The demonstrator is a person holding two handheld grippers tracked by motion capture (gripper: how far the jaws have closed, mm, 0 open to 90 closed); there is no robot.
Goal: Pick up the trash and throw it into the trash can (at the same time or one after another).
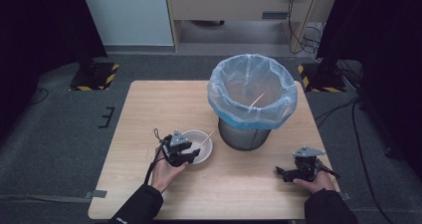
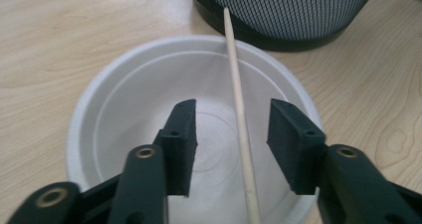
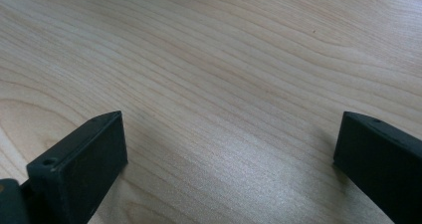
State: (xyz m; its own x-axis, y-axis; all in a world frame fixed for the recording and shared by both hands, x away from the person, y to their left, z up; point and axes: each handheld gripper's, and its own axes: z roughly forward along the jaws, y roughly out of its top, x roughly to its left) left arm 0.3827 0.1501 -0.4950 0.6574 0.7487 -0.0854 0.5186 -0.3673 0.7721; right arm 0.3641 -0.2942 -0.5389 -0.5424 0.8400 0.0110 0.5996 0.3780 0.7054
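Two black jaws of the left gripper (image 2: 231, 144) reach down into a white bowl (image 2: 124, 99), and a thin wooden stick (image 2: 239, 104) lies between them, closer to one jaw than the other but with a gap on each side, so the pads are not pressing on it and nothing is gripped. The jaws stand partly apart, neither wide nor closed. The stick rests slanted in the bowl, its lower end near the gripper and its far end leaning out over the bowl's rim toward the dark mesh base of a bin (image 2: 288, 10). From the high view, the left gripper (image 1: 191, 154) sits at the near left edge of the bowl (image 1: 201, 137), held by a hand coming up from a dark sleeve, and the stick (image 1: 207, 138) pokes out toward the bin (image 1: 246, 134), which stands just beside the bowl on the wooden table (image 1: 149, 109). The bin is lined with a pale blue bag (image 1: 252, 87), and a second stick (image 1: 257, 99) lies inside it. Over at the near right of the table, well apart from the bowl, the right gripper (image 1: 286, 173) rests low in the other hand; its jaws (image 3: 229, 164) are spread wide over bare wood with nothing between them.
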